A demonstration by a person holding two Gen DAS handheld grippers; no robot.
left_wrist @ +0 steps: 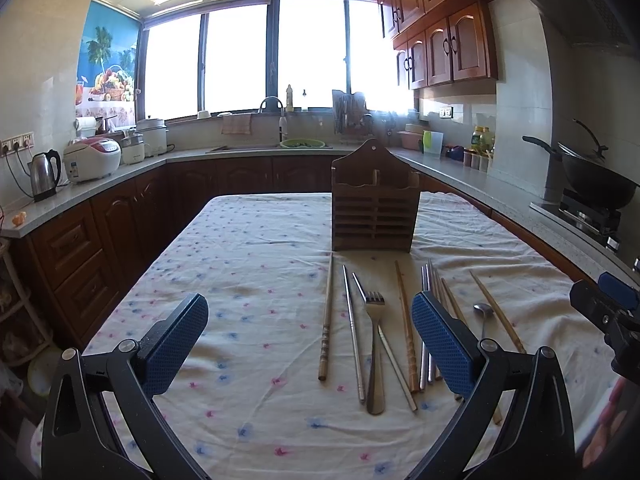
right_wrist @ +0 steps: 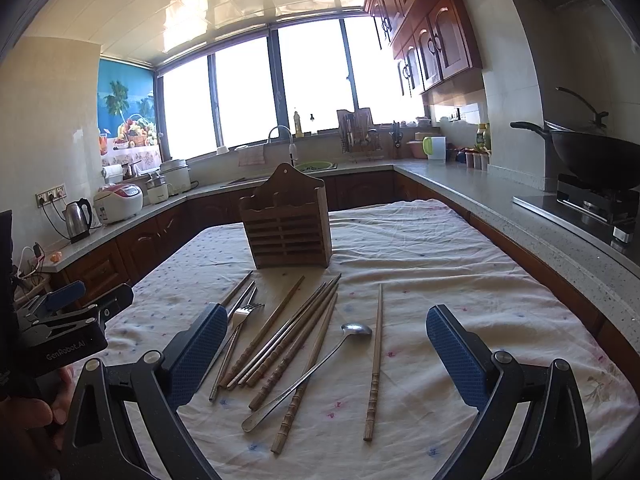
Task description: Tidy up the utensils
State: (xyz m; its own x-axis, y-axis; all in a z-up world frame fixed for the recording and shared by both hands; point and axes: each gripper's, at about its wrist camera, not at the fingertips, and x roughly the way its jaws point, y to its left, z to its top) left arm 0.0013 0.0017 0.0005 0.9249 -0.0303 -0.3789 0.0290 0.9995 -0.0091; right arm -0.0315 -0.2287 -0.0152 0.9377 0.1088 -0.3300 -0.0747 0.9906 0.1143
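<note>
The left tool [left_wrist: 310,344] is held above the near end of the tabletop [left_wrist: 248,240], its two blue-padded fingers spread wide with nothing between them. The right tool [right_wrist: 328,356] is held the same way: fingers wide apart, nothing gripped. In the right wrist view, the left tool's body appears at the left edge, with part of a hand [right_wrist: 36,412] below it.

The tabletop is covered by a pale cloth with small blue and pink flowers. A wooden utensil holder [left_wrist: 375,204] stands upright on it, past the utensils, with a slatted front and divided compartments open at the top. No utensil can be seen in the holder.

The utensils lie flat on the cloth in a loose row in front of the holder, most pointing roughly toward it:
- A fork [left_wrist: 375,352], tines toward the holder, lying between metal chopsticks [left_wrist: 354,332].
- Wooden chopsticks [right_wrist: 296,344], several bunched together with metal ones, others lying singly.
- A single wooden chopstick [right_wrist: 376,360] at the right end of the row, apart from the bunch.
- A metal spoon [right_wrist: 308,372], bowl toward the holder, handle crossing one wooden chopstick.

Neither tool touches any utensil.
</note>
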